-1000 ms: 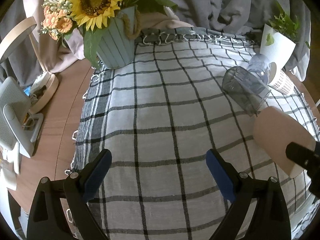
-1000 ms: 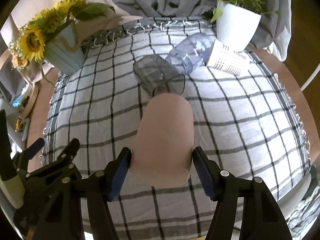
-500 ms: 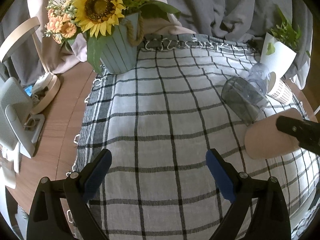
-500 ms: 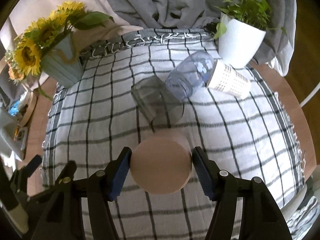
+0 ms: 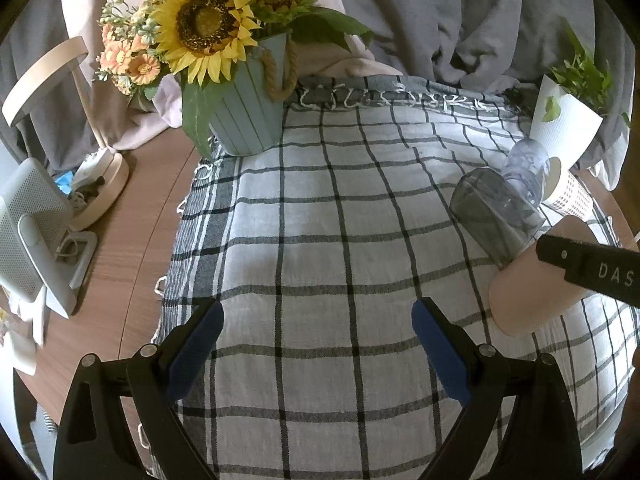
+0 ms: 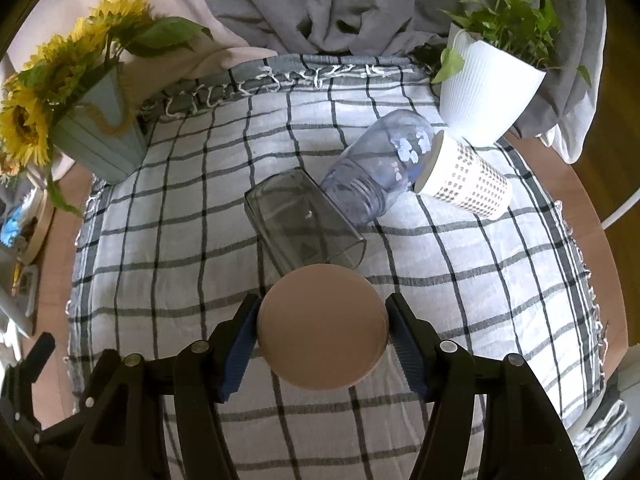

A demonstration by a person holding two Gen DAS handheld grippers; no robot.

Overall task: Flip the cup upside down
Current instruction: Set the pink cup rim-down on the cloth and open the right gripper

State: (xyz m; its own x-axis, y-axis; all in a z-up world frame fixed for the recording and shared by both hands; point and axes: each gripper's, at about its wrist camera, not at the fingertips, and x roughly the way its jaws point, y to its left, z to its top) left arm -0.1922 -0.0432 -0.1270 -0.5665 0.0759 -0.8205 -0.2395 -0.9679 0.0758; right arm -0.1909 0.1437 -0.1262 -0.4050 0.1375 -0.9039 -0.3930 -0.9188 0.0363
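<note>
A plain pink cup (image 6: 322, 326) sits between the blue pads of my right gripper (image 6: 322, 330), which is shut on its sides. In the right wrist view only its flat round base faces the camera. In the left wrist view the pink cup (image 5: 528, 284) stands steeply tilted, its lower end at the checked cloth (image 5: 320, 240), with the right gripper's black finger across it. My left gripper (image 5: 316, 344) is open and empty above the cloth, left of the cup.
A smoky clear cup (image 6: 300, 224), a bluish clear cup (image 6: 376, 172) and a white dotted cup (image 6: 464, 184) lie on their sides behind the pink cup. A sunflower pot (image 5: 248, 116) stands back left, a white plant pot (image 6: 488, 96) back right. A lamp and fan (image 5: 32, 232) stand left.
My right gripper has turned the pink cup from lying flat to base towards its camera and lowered it towards the cloth. My left gripper has stayed open.
</note>
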